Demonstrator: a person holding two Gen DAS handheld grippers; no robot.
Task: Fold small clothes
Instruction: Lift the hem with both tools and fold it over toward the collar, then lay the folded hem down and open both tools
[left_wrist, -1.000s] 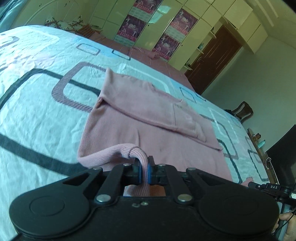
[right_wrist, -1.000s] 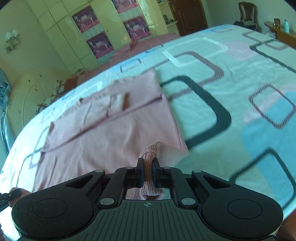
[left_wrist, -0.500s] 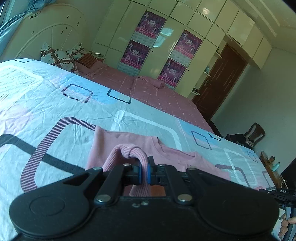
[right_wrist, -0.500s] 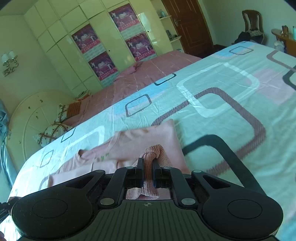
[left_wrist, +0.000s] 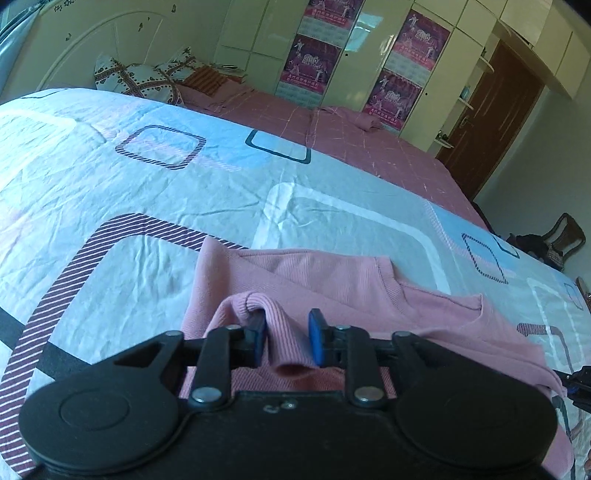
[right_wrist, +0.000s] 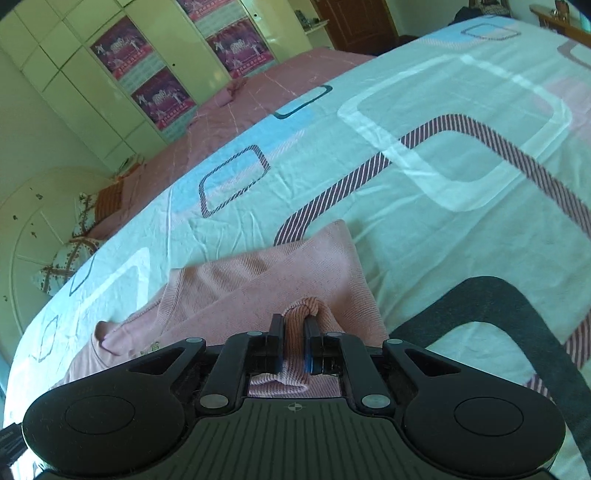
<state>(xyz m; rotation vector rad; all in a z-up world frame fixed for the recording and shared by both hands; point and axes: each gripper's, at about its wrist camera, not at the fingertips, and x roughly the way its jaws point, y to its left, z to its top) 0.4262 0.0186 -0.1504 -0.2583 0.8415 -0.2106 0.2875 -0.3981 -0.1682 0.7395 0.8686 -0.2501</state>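
A small pink ribbed sweater (left_wrist: 332, 280) lies on the patterned bedsheet (left_wrist: 110, 177), its lower half folded up over the upper part. My left gripper (left_wrist: 286, 338) is open; a fold of the hem still stands loosely between its blue pads (left_wrist: 316, 338). In the right wrist view the sweater (right_wrist: 258, 280) lies just ahead. My right gripper (right_wrist: 293, 341) is shut on the other corner of the ribbed hem (right_wrist: 306, 308), held low over the garment.
A pink blanket (left_wrist: 332, 136) covers the far side of the bed. Pillows (left_wrist: 140, 79) lie at the white headboard. Cream wardrobes with posters (left_wrist: 391, 74) line the back wall, a brown door (left_wrist: 491, 122) to the right. A chair (left_wrist: 557, 243) stands past the bed.
Both grippers carried the hem forward over the sweater and came down near the neckline. The left gripper has opened and let go of the hem; the right stays shut.
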